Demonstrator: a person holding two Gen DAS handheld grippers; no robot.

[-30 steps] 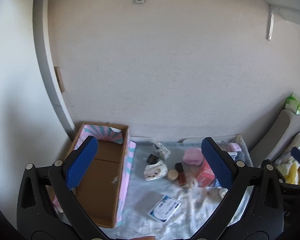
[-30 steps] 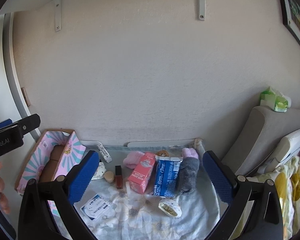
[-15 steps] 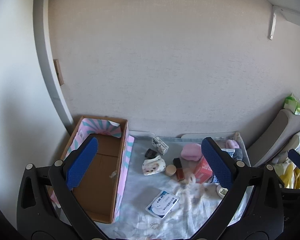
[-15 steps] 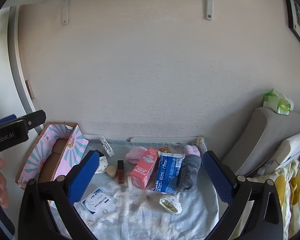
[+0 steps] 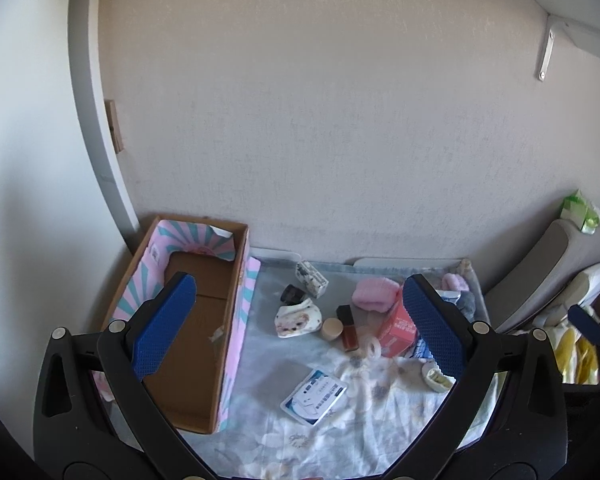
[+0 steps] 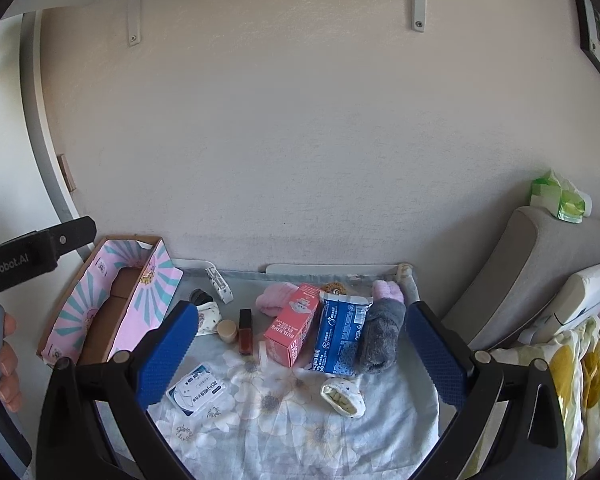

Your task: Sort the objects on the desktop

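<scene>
Floral cloth (image 6: 284, 412) by wall | both grippers (image 5: 296, 332) (image 6: 300, 344) spread, empty | I'd pinch red carton (image 6: 292, 330) (light, stiff) across its sides, 12 o'clock.

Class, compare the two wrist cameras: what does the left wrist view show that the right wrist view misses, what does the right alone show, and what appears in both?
Only the left wrist view shows the whole brown floor of the cardboard box. Only the right wrist view shows the grey sock in full, the blue packet unobstructed, and a hand holding the left gripper's handle. Both show the red carton, the dark red bottle and the white sachet.
</scene>
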